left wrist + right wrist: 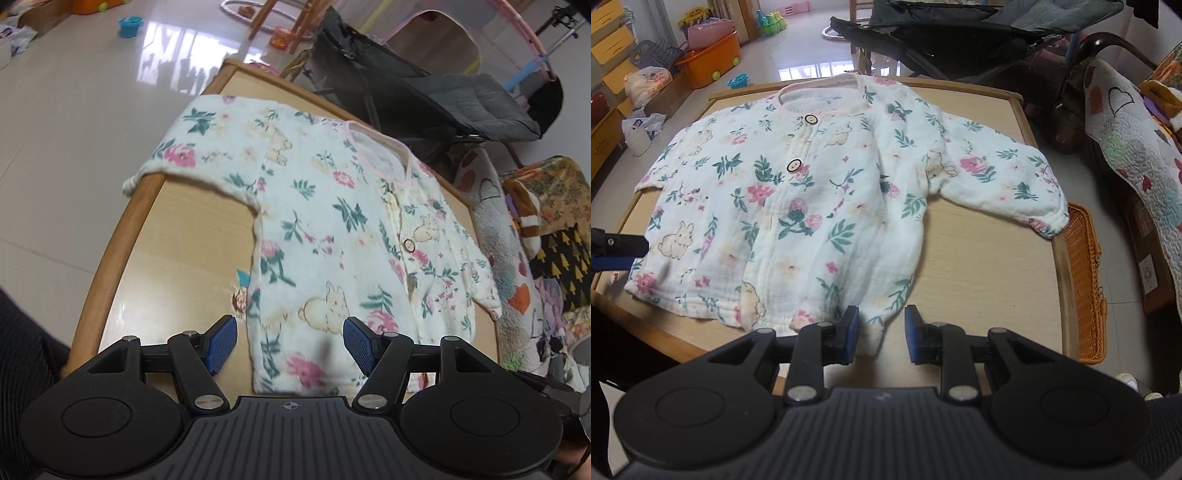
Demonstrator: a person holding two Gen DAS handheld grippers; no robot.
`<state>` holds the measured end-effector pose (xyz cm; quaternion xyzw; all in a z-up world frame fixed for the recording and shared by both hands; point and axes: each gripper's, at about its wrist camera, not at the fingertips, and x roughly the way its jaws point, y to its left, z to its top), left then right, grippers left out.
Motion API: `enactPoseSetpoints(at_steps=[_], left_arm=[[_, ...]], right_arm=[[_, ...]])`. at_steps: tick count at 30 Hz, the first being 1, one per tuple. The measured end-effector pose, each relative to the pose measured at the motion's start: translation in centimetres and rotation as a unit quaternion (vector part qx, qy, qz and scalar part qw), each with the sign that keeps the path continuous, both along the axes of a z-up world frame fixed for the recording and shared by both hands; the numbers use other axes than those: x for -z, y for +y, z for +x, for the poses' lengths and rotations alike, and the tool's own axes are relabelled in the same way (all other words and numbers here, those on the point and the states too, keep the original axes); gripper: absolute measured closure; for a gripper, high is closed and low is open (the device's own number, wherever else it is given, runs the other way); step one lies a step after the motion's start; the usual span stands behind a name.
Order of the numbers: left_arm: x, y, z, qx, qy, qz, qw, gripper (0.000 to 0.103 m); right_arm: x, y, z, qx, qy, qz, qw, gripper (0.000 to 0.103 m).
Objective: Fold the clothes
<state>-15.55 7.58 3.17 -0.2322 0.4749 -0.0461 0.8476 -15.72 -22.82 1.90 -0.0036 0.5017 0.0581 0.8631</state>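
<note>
Looking through the left wrist view:
Left gripper [290, 345]: hovering over the near hem of the jacket, blue pads [223, 343] standing well apart, clamping nothing.
Jacket [332, 229]: lying spread flat on the table, front side up, white with flowers and rabbits; one sleeve [192, 147] reaching out to the far left rim and drooping slightly over it.
Table [122, 236]: wooden, rounded rim, carrying the jacket.
Beyond the table: dark folding chair [424, 92] standing on the glossy floor, quilted blanket [506, 243] lying just beside the right edge.

Looking through the right wrist view:
Right gripper [881, 334]: sitting at the near hem corner, pads parted a little with a fold of the hem lying between them, not pinching it.
Jacket [798, 192]: lying buttoned, neckline [820, 98] pointing away, right sleeve [1004, 177] stretching toward the table's right rim.
Left gripper [613, 247]: showing only as a dark tip at the jacket's left hem.
Wicker basket [1084, 280]: standing beside the table [979, 251] on the right.
</note>
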Motion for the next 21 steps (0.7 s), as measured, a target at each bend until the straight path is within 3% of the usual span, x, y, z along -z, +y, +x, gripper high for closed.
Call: enactPoseSetpoints(at_steps=[6,7,10,11,14,21], left_arm=[[-0.2,-2.1,-1.0,0.000,-0.003,0.061,0.9981,0.037],[-0.2,-2.4,-1.1,0.006,-0.006,0.070,0.9975,0.042],[-0.4,-2.9,-1.1,0.023,-0.013,0.073,0.9970,0.043],[-0.4,-3.0,-1.2,0.024,-0.013,0.071,0.9971,0.057],[-0.4,-2.7,-1.2,0.018,-0.012,0.068,0.9974,0.081],[0.1,-1.9,-1.4,-0.002,-0.006,0.048,0.9988,0.095]], right_arm=[[0.1,0.0,-0.4,0.010,-0.008,0.006,1.000,0.077],[0.2,0.0,-0.4,0.010,-0.010,0.007,1.000,0.077],[0.2,-0.2,-0.6,0.014,-0.012,0.012,1.000,0.077],[0.2,-0.3,-0.6,0.015,-0.012,0.015,1.000,0.077],[0.3,-0.6,-0.6,0.019,-0.013,0.022,0.999,0.077],[0.2,-1.0,-0.7,0.029,-0.015,0.034,0.999,0.077]])
